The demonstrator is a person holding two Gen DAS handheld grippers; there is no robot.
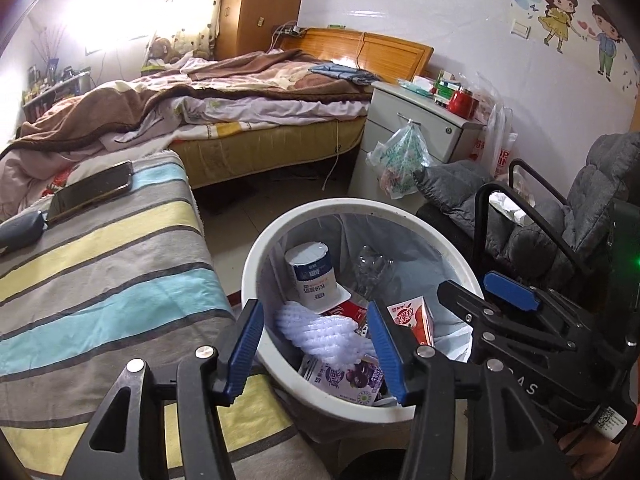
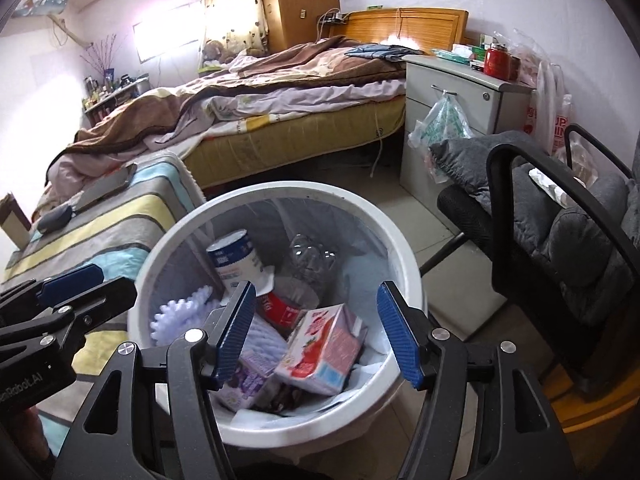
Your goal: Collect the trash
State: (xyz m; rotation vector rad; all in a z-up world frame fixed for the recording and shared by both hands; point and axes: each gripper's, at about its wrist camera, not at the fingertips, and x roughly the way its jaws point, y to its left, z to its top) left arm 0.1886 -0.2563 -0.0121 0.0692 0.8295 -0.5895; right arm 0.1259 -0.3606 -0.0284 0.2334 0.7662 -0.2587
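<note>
Grippers: both hang over the white bin, pointing down into it, side by side and close together.
Left gripper [image 1: 316,344]: jaws apart, nothing pinched between the blue pads; below the gap lie the white foam net and the purple carton.
Right gripper [image 2: 318,334]: jaws spread wide, nothing between the pads; the red-and-pink carton lies below the gap, apart from both pads.
Bin [image 1: 256,258]: round, white, lined with a clear bag, standing on the tiled floor between the striped surface and the chair.
Trash in the bin: a white foam net [image 1: 324,330] toward the left; a purple carton [image 1: 348,378] at the near rim; a red-and-pink carton [image 2: 324,346] lying tilted; a blue-and-white cup [image 1: 310,276] leaning at the back; a crumpled clear bottle [image 2: 310,258] behind it; a red packet [image 2: 280,308] in the middle.
Striped surface [image 1: 104,280]: grey, yellow and blue cloth just left of the bin, with a phone [image 1: 92,192] and a dark pouch [image 1: 18,232] lying on it.
Chair [image 2: 568,224]: black frame with grey cushion, right of the bin.
Beyond: an unmade bed [image 1: 224,96] and a white bedside cabinet [image 1: 416,124] with a plastic bag [image 1: 400,156] hung on its handle.
</note>
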